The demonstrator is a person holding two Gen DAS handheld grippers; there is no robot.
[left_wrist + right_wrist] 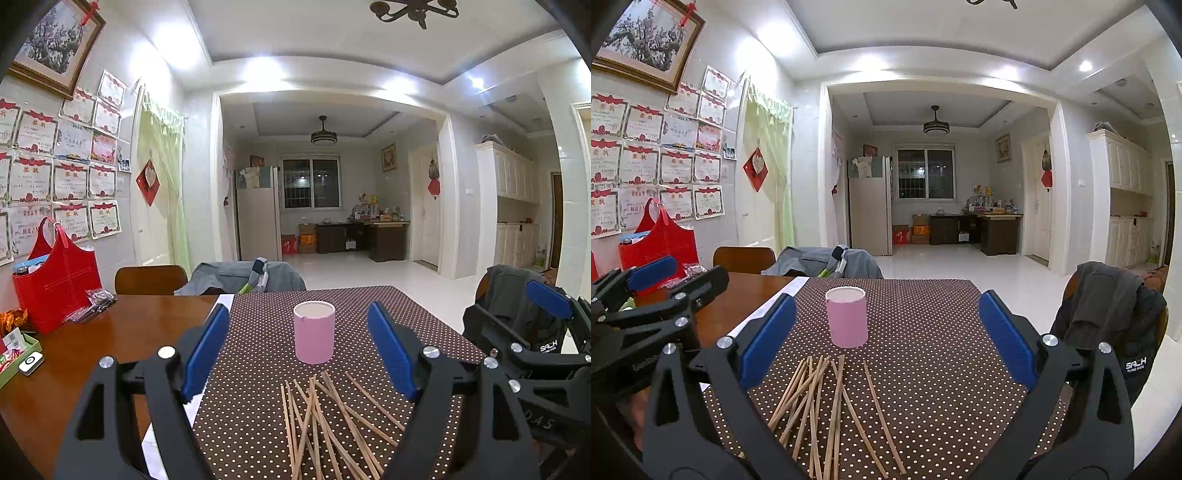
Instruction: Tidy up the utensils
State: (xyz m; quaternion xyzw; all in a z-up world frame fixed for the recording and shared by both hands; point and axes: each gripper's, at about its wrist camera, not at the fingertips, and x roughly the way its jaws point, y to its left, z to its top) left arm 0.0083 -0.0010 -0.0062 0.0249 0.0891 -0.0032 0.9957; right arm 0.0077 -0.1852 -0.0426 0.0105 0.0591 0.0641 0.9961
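Both grippers are held above the near edge of the worktop, spread wide and carrying nothing. The left gripper (299, 350) has its blue-padded fingers (207, 350) standing well apart. Between and just below them lies the loose pile of thin wooden chopsticks (325, 424). Beyond the pile stands the pink cylindrical holder (314, 332), upright and open at the top.

The right gripper (886, 339) is likewise spread. From it, the chopsticks (827, 406) lie below and toward its left finger, and the pink holder (846, 317) stands ahead, left of centre. Pile and holder both rest on the brown white-dotted tablecloth (942, 350), near each other but apart.

Judgement: the task has not visibly begun. The sticks lie crossed and fanned, so none is ready to lift cleanly. The wide spread of both grippers suits a descent onto the pile. The holder's placement just past the sticks keeps the carry short.

Limits of view: the near ends of the chopsticks are cut off at the lower frame edge. Their count cannot be settled where they overlap. The holder's interior is not visible, so whether it already contains anything cannot be told. The worktop's near edge is hidden behind the gripper bodies.
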